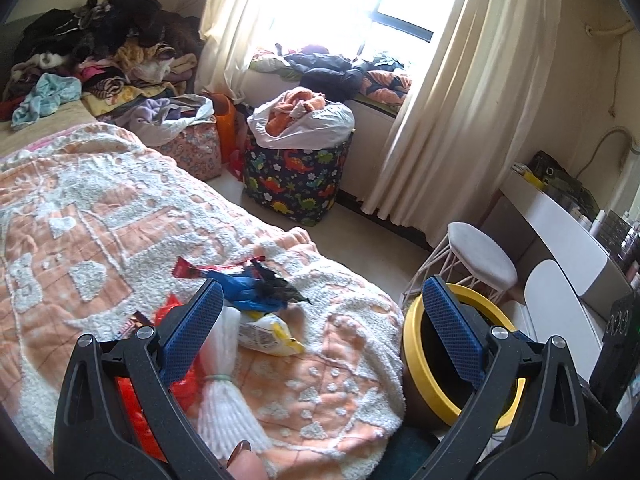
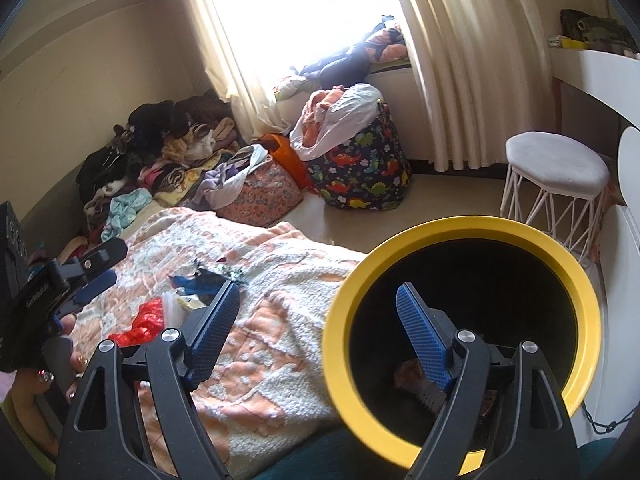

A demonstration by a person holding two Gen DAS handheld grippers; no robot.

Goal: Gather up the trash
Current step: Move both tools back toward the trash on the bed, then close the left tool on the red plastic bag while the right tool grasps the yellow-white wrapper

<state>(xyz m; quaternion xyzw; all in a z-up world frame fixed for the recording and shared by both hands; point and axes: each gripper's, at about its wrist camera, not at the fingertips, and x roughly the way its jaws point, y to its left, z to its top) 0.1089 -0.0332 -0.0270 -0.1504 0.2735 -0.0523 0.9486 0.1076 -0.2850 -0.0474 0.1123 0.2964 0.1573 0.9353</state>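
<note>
Evidently the yellow-rimmed bin (image 2: 460, 336) stands beside the bed (image 1: 120, 220) to catch wrappers (image 1: 256, 292), both grippers' jaws wide and empty: left gripper (image 1: 322, 312), right gripper (image 2: 318, 320).

Crumpled wrappers (image 1: 256, 292) — strewn on bedspread (image 1: 120, 216)

Each gripper (image 2: 318, 304) has 2 black arms, blue ribbed pads (image 2: 420, 340) and silver screws (image 2: 465, 336).

In the left wrist view, a heap of wrappers (image 1: 256, 300) lay on the bed (image 1: 100, 232) at lower centre, with the bin (image 1: 412, 344) just right of the bed's edge. A stool (image 1: 480, 256) stood behind the bin, and a storage bag (image 1: 296, 176) stood on the floor at centre, below the window.
</note>
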